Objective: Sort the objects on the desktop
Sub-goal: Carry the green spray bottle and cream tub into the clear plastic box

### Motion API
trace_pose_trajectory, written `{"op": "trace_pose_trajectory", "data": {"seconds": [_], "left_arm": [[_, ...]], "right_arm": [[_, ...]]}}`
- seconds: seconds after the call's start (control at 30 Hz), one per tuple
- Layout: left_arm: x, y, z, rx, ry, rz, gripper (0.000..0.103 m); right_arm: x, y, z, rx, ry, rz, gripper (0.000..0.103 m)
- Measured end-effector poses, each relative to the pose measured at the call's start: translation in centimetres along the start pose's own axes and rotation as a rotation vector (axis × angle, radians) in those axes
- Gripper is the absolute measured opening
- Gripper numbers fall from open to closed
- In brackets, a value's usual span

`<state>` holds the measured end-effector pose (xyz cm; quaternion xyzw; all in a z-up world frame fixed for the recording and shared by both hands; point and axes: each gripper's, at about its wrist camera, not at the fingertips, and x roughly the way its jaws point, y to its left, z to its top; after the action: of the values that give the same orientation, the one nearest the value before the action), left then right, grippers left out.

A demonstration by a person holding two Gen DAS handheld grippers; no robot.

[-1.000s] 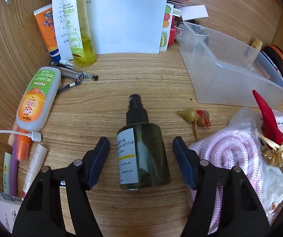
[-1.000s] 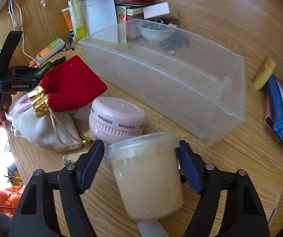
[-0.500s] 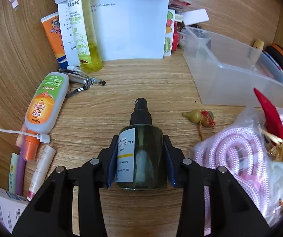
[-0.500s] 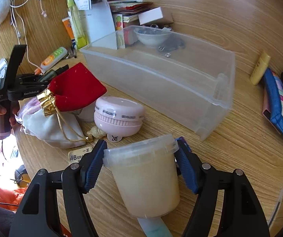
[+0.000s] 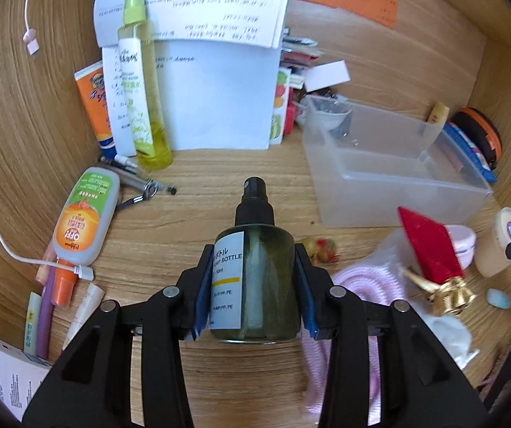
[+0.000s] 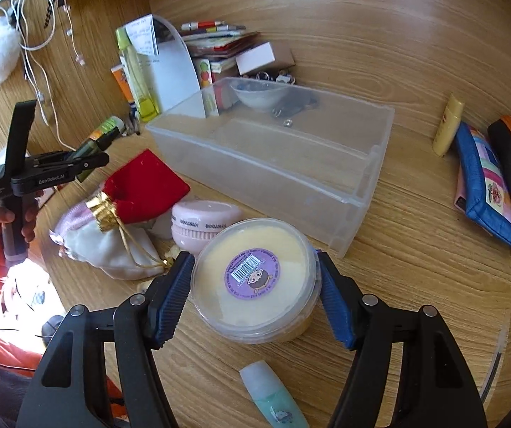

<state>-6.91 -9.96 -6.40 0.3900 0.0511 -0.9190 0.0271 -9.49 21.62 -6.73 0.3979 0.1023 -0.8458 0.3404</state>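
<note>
With the left claw [image 5: 253, 297] clamped on the green spray bottle [image 5: 253, 285] and the right claw [image 6: 253, 296] closing on the cream tub [image 6: 255, 280], both just above the surface [image 6: 416, 285], next carry each into the clear bin [image 6: 277, 157].

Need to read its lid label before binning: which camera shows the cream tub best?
Right wrist view: the cream tub sits large between the right gripper pads, purple barcode sticker facing the lens. Left wrist view shows it small at the right edge, label unreadable.

Green pump bottle [image 5: 255, 278] clamped upright; cream tub [image 6: 255, 278] gripped.
</note>
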Motion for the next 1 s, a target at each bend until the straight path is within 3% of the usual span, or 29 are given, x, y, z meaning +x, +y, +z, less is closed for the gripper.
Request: {"op": "trace_pose_trajectory", "data": {"seconds": [0.57,1.0], "left_arm": [[-1.5,-2.3,4.5,0.049,-0.073,-0.089,0.041],[-0.8,-4.7,8.4,0.101,-0.103,-0.155,0.041]], "right_arm": [[-4.6,-1.9,4.3,0.049,-0.138,-0.040,0.065],[-2.1,-2.7,9.5,0.047,-0.135,-0.040,0.065]]}}
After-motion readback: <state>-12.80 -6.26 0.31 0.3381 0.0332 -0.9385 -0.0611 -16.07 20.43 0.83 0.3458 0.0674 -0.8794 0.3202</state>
